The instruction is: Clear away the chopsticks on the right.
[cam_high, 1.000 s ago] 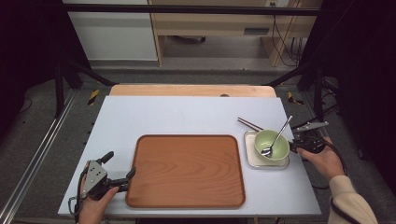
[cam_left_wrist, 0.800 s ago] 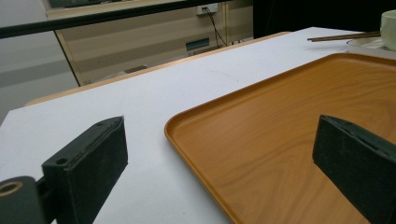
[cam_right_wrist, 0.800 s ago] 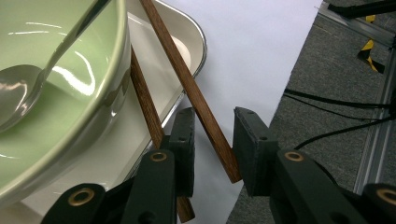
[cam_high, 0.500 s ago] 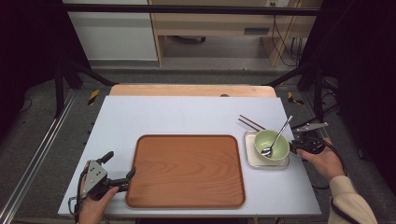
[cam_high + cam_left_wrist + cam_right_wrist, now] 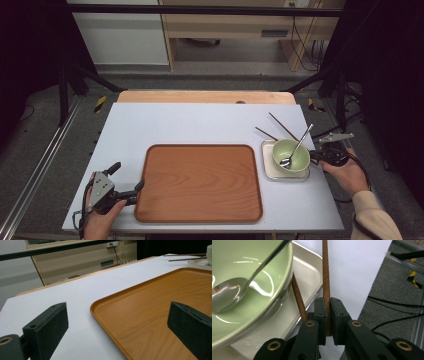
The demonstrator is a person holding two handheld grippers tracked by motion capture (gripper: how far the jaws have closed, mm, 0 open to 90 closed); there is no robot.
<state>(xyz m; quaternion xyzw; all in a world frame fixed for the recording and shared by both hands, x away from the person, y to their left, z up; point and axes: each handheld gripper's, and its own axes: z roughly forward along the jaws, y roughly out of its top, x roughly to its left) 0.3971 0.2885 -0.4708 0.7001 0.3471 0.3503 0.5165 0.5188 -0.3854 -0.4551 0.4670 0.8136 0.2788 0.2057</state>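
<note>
Judging from how things lie, the work looks barely begun: the wooden tray (image 5: 199,183) sits bare in the near middle of the table (image 5: 200,122), while the green bowl (image 5: 290,154) with its spoon (image 5: 297,146) rests on the small cream dish (image 5: 270,167) just to the tray's right, and nothing has yet been set onto the tray; what seems in hand is the gathering of the chopsticks (image 5: 283,126), which lie aslant on the table beyond the dish, one running under or beside the bowl's far edge; the right gripper (image 5: 327,154) sits just to the right of the dish, and in the right gripper view its jaws are pressed close together on one chopstick (image 5: 326,277), which stands straight up out of the narrow gap between them, pinched near its end; the second chopstick (image 5: 298,296) slants away to the left of the jaws, outside their grip, passing beside the bowl's rim (image 5: 284,277) and over the dish (image 5: 309,270); the left gripper (image 5: 122,187) rests at the tray's near left corner with its jaws spread wide and holding nothing, one jaw over the table and the other over the tray's floor, the rim (image 5: 107,317) running between them; left to do, by my reading, is lifting the gripped stick clear, then dealing with its mate.
</note>
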